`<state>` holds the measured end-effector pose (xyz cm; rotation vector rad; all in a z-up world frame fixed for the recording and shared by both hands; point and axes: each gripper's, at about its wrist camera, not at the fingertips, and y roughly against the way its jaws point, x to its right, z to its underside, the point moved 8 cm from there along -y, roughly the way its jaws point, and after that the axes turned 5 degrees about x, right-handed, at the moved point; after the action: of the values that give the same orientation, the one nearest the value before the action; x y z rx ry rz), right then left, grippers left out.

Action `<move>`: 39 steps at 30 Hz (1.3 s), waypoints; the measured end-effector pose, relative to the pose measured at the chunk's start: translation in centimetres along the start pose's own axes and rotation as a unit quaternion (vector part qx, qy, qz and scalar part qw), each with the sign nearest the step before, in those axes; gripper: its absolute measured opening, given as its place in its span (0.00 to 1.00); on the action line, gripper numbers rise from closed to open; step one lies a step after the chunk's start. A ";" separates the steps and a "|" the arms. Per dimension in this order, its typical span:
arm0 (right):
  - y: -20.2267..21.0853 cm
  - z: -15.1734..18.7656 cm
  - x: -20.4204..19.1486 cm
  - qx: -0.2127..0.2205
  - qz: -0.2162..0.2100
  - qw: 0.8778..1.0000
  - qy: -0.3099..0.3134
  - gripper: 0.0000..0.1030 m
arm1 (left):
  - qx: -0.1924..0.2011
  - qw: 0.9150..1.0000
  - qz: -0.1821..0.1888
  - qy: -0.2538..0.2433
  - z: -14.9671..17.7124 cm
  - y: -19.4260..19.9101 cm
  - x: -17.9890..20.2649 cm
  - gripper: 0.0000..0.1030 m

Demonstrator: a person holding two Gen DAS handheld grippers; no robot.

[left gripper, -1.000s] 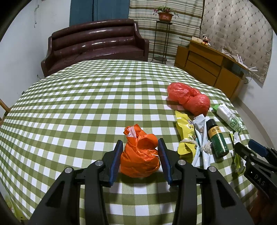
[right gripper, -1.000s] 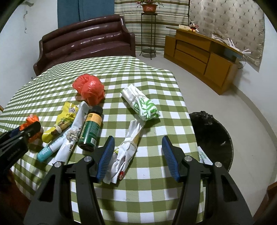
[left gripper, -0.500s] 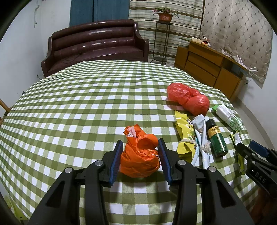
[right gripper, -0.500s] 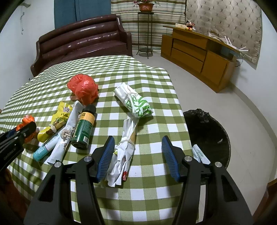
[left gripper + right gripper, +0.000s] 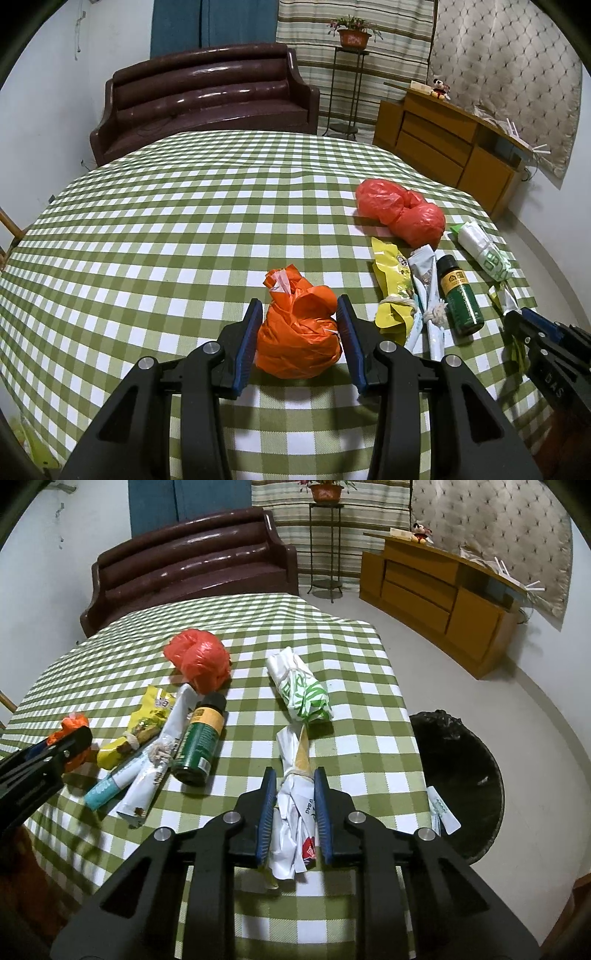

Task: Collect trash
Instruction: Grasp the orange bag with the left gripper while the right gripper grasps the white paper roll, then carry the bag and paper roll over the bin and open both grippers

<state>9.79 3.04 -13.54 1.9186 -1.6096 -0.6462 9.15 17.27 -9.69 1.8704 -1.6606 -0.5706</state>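
Left view: left claw unchanged, pads pinching the knotted orange plastic bag on the green-checked worktop.
Right view: right claw has narrowed from spread to pinching the tied white paper wrapper. Both pieces look ready to lift toward the black-lined bin.

Seven pieces of trash are lying on the green-and-white checked tablecloth: one crumpled orange plastic bag, one crumpled red plastic bag, one tied yellow snack wrapper, one dark green bottle with a black cap, two tied white paper bundles, and one white bag with green print. One black-lined round bin is standing on the floor. Two black grippers are showing, one left and one right.
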 end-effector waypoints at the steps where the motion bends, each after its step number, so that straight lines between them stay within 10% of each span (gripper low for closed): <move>1: 0.1 0.0 -0.1 0.002 -0.002 1.000 0.001 0.20 | 0.001 1.000 0.000 0.000 0.0 0.1 0.1 0.40; 22: 3.1 -0.9 1.0 0.039 -0.007 0.999 -0.001 0.20 | 0.019 1.000 0.008 -0.010 -0.6 1.9 1.9 0.40; 39: 4.6 -2.5 8.7 0.071 0.042 0.996 -0.037 0.20 | 0.041 0.994 0.067 -0.069 -1.7 2.7 10.8 0.40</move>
<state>9.67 -5.89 -8.72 1.9346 -1.8154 -0.5878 9.79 6.65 -6.05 1.7928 -1.9106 -0.5962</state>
